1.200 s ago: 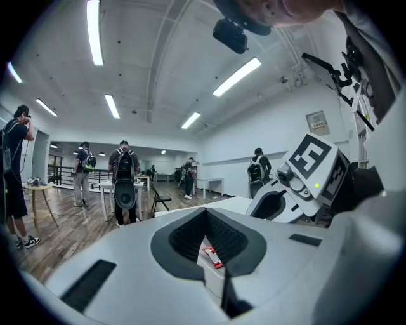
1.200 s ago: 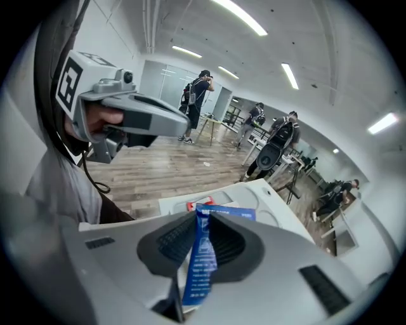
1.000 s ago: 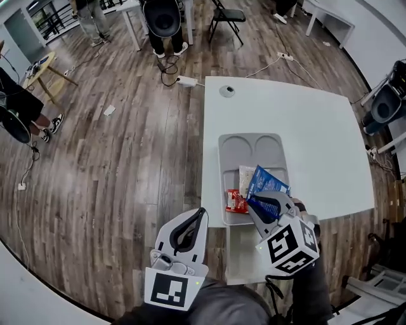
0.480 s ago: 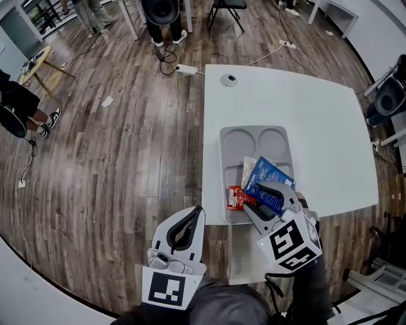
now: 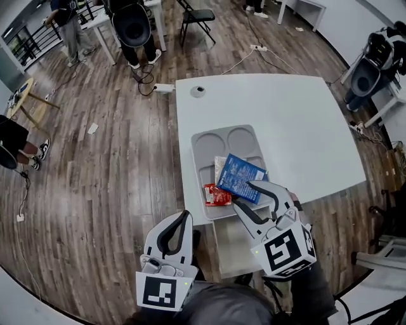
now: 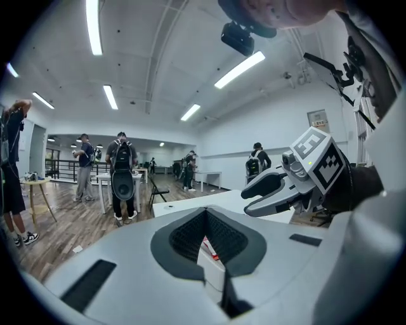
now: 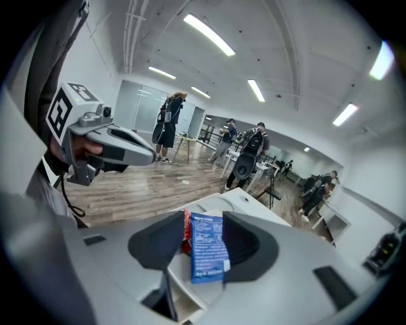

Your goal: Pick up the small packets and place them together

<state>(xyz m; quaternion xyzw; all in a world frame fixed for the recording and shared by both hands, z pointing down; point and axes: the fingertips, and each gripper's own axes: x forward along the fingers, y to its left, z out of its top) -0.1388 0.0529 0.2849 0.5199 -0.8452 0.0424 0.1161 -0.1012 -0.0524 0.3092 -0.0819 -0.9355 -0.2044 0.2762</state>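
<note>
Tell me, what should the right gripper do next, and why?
Probably lift the right gripper clear of the gray tray: its jaws have just been opening, pressing nothing between them, and the blue packet already lies in the tray beside the red packet.

Room is evenly and brightly lit by ceiling strip lights; shadows are kept soft. Fisheye bending and darkened corners are noted in every view.

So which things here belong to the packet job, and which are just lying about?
Job: blue packet, red packet, white packet partly under the blue one, grey tray holding them.
Lying about: power strip, folding chair, paper scrap.
</note>
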